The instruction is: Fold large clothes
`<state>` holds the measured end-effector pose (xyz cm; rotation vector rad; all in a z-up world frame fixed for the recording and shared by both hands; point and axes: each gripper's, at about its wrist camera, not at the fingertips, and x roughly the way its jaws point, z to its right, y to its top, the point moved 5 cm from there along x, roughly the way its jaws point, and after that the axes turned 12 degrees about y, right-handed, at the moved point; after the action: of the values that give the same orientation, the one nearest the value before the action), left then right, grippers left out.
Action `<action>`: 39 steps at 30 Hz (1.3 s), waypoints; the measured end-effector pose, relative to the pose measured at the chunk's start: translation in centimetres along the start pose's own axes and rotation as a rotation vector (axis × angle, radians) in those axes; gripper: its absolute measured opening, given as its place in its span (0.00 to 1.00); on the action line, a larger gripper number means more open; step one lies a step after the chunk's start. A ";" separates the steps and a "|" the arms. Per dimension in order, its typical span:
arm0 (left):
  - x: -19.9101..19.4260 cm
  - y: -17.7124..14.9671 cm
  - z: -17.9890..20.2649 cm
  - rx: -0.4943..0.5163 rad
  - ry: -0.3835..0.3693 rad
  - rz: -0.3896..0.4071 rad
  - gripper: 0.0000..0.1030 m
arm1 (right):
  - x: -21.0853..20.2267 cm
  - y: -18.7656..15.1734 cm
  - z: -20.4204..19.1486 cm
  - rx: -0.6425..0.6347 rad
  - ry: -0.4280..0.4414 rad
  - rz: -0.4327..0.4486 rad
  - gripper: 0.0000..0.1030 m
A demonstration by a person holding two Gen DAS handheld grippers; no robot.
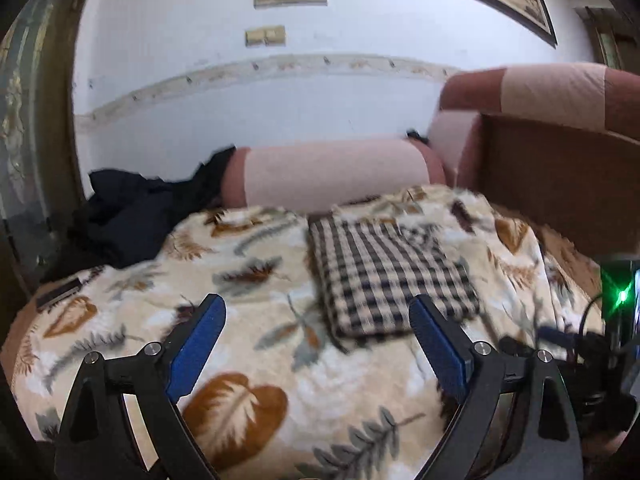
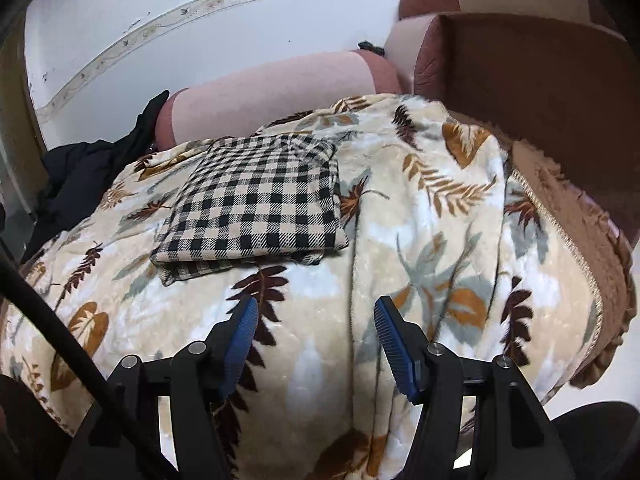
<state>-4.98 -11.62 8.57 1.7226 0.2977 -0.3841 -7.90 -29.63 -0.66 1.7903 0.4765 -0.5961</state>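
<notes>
A black-and-cream checked garment (image 1: 384, 272) lies folded into a flat rectangle on the leaf-patterned blanket (image 1: 248, 360). It also shows in the right wrist view (image 2: 256, 204), with a lower layer sticking out at its near edge. My left gripper (image 1: 318, 308) is open and empty, held above the blanket just in front of the garment's near edge. My right gripper (image 2: 316, 306) is open and empty, above the blanket (image 2: 420, 240) and a short way in front of the garment.
A dark crumpled garment (image 1: 128, 216) lies at the back left by the wall; it also shows in the right wrist view (image 2: 80, 172). A pink bolster (image 1: 332, 172) and a brown headboard (image 1: 560, 176) stand behind. A dark flat object (image 1: 60, 292) lies at the blanket's left edge.
</notes>
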 end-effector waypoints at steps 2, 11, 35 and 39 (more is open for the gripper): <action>0.6 -1.0 0.6 0.003 -0.017 -0.050 0.90 | -0.1 0.0 -0.4 -0.033 -0.020 0.010 0.69; 3.4 -4.4 1.4 -0.011 -0.043 -0.228 0.90 | 0.8 -0.3 -1.7 -0.113 -0.043 -0.007 0.71; 7.8 -9.1 0.9 -0.014 -0.030 -0.438 0.90 | 3.3 -1.4 -2.3 -0.123 -0.063 -0.087 0.71; 7.9 -9.2 0.8 -0.012 -0.028 -0.439 0.90 | 3.4 -1.5 -2.4 -0.125 -0.062 -0.091 0.71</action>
<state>-1.56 -10.87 -3.04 1.6324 0.6607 -0.7227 -5.74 -26.78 -3.32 1.6334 0.5433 -0.6690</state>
